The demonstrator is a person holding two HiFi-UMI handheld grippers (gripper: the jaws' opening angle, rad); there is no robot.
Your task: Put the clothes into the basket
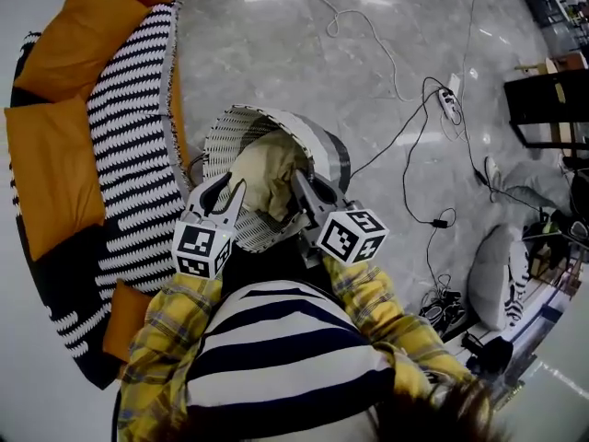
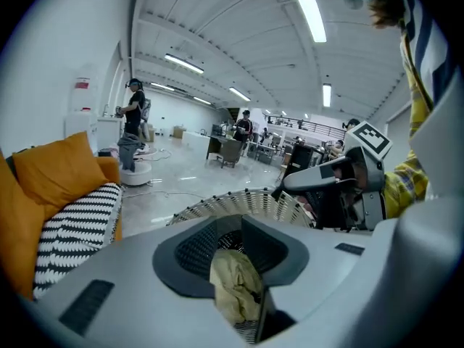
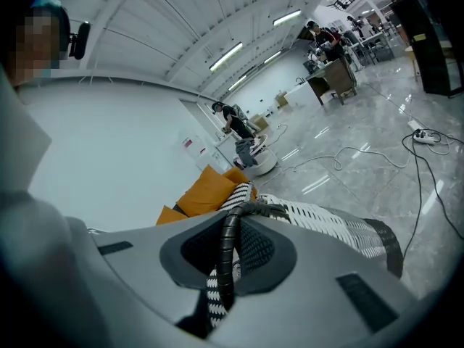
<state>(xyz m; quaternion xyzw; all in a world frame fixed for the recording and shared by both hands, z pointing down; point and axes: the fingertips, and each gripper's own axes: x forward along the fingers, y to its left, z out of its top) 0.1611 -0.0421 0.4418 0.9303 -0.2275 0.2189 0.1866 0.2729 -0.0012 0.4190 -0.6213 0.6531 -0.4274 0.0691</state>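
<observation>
Beige clothes [image 1: 267, 175] lie crumpled inside the white woven basket [image 1: 230, 136]. It stands on the grey floor [image 1: 304, 53], just beside a black-and-white striped sofa [image 1: 138, 127] with orange cushions [image 1: 55, 168]. The basket's wall hides how deep the pile goes.

The left tool [image 1: 224, 188] hangs at the basket's near rim with its jaws partly apart. A fold of the clothes [image 2: 233, 285] shows in the gap, but nothing shows the pads pressing on it. The right tool [image 1: 306, 188] is clamped on the basket's black ribbed handle [image 3: 226, 252] at the rim. Between them, the two tools cover most of the near rim.

Cables [image 1: 414, 136] trail across the floor on the far side. The person's yellow checked sleeves [image 1: 170, 339] are cut off at the bottom of the head view.
</observation>
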